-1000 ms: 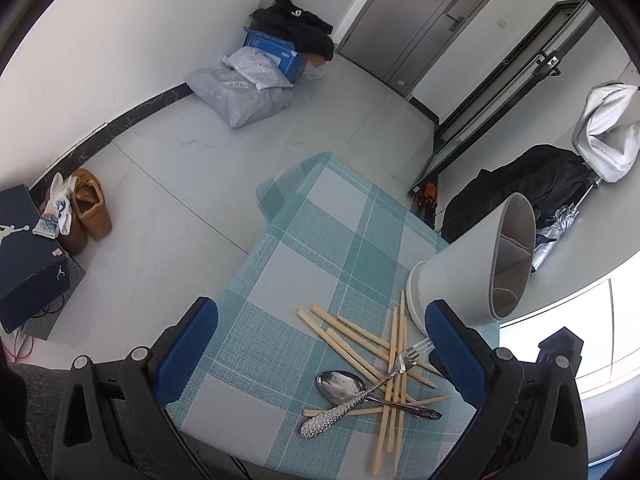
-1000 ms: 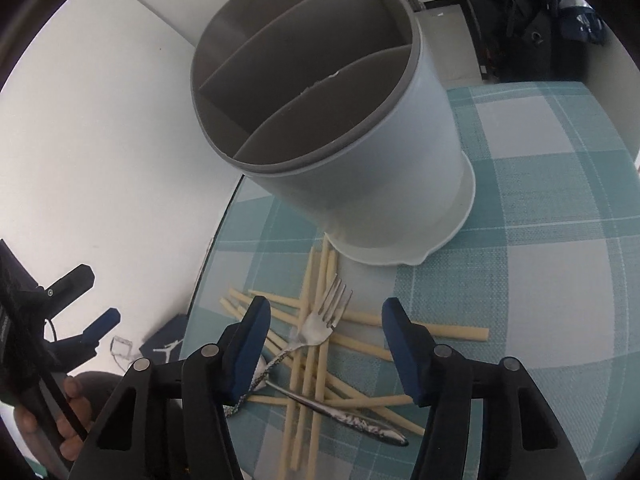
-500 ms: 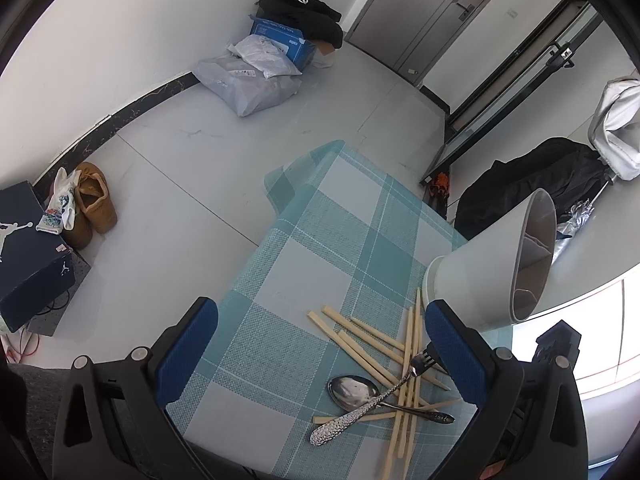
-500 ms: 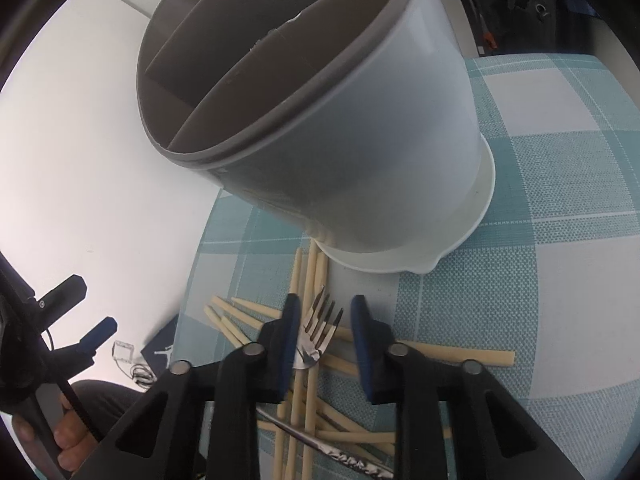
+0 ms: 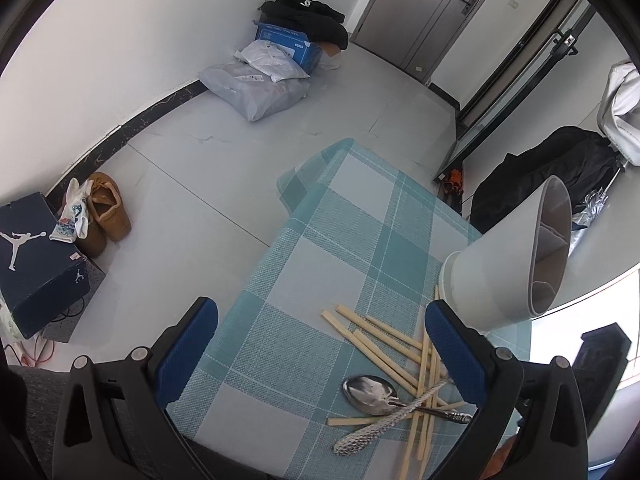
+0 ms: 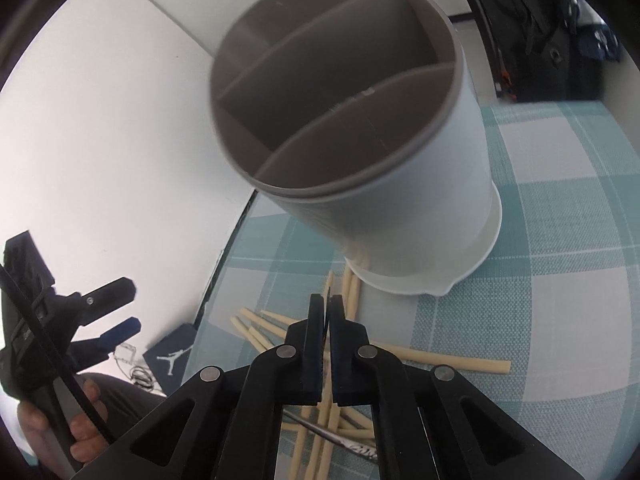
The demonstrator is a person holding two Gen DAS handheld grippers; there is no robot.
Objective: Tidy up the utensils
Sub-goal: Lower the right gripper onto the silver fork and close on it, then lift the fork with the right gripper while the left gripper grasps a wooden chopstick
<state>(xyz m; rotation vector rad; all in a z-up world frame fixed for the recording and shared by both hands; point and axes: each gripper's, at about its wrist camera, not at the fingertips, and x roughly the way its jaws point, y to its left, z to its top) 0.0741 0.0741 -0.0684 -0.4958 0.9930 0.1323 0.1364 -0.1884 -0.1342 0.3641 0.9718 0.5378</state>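
The right gripper (image 6: 327, 310), jaws just closed on the fork's (image 5: 400, 418) head amid chopsticks (image 5: 384, 354) near the table's (image 5: 344, 240) edge, should lift gently towards the divided holder (image 6: 400, 168) beyond, while the left gripper (image 5: 320, 344) hovers open.

The holder (image 6: 420, 184) looked like smooth matt plastic, white outside and grey within. The chopsticks (image 5: 384, 344) were pale, dull wood or bamboo. The spoon (image 5: 370, 390) was polished metal with a mirror bowl; the fork (image 5: 380, 428) had a hammered, pebbled metal handle. A woven checked cloth (image 5: 340, 240) covered the desk. The left gripper (image 5: 320, 344) wore matt blue pads on black plastic.
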